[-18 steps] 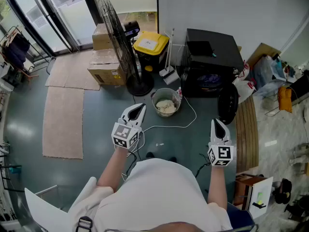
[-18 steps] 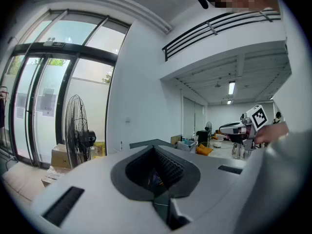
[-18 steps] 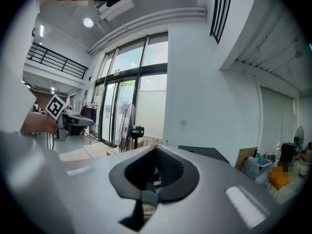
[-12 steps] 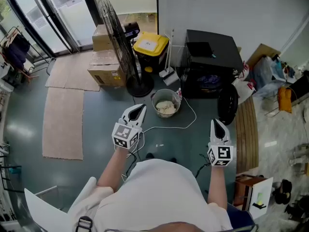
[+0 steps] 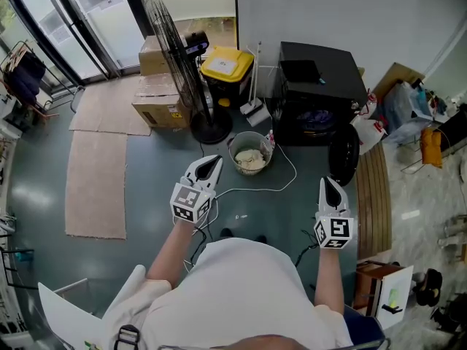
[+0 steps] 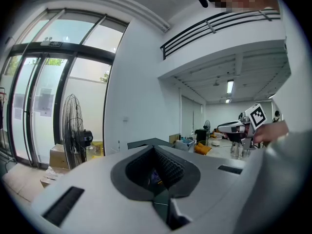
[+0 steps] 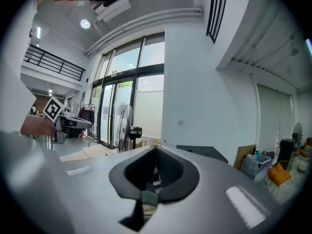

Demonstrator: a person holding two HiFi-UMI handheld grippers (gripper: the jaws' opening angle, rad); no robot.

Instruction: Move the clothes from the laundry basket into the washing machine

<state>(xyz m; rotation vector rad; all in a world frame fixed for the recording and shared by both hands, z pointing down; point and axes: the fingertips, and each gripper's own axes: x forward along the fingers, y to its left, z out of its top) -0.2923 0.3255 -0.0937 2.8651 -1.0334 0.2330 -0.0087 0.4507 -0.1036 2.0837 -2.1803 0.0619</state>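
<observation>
Both grippers point(image 5: 211, 162) point(image 5: 328, 183) closed; seemingly empty.

The black front-loading washing machine point(image 5: 321, 79) shows only a dim bluish patch in its open mouth; what lies inside cannot be told. The round grey laundry basket point(image 5: 232, 154) holds a pale heap of cloth point(image 5: 250, 160), too small to separate into pieces. The person's white-shirted torso point(image 5: 241, 297) covers the near floor and runs off the near edge. At far left a rack of dark clothes point(image 5: 22, 75) is cut by the edge. The grey bodies of the left gripper point(image 6: 153, 146) and right gripper point(image 7: 157, 147) fill their views' lower halves, hiding whatever lies low ahead.
</observation>
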